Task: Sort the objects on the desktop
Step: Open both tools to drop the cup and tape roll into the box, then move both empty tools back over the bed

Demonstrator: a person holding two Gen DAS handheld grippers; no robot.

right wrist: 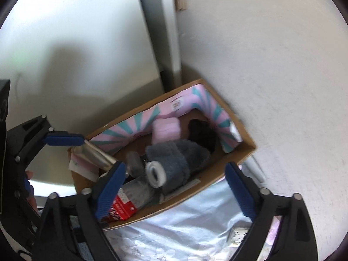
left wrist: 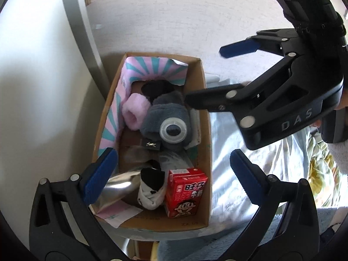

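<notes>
A cardboard box [left wrist: 205,117] [right wrist: 219,173] lined with pink and teal paper holds a red milk carton [left wrist: 184,192] [right wrist: 121,207], a grey fluffy roll [left wrist: 167,117] [right wrist: 178,163], a pink fluffy roll [left wrist: 136,114] [right wrist: 166,129], a black and white sock [left wrist: 151,192] and a silver pouch [left wrist: 121,187] [right wrist: 97,155]. My left gripper [left wrist: 171,176] is open and empty above the box's near end. My right gripper [right wrist: 176,187] [left wrist: 206,74] is open and empty, over the box's right edge.
The box sits on a pale blue cloth [left wrist: 239,180] [right wrist: 184,224] against a white wall [left wrist: 43,87]. A grey frame post [left wrist: 84,28] [right wrist: 161,32] rises behind it. A yellow patterned fabric [left wrist: 319,169] lies at the right. A small printed packet [right wrist: 237,236] lies on the cloth.
</notes>
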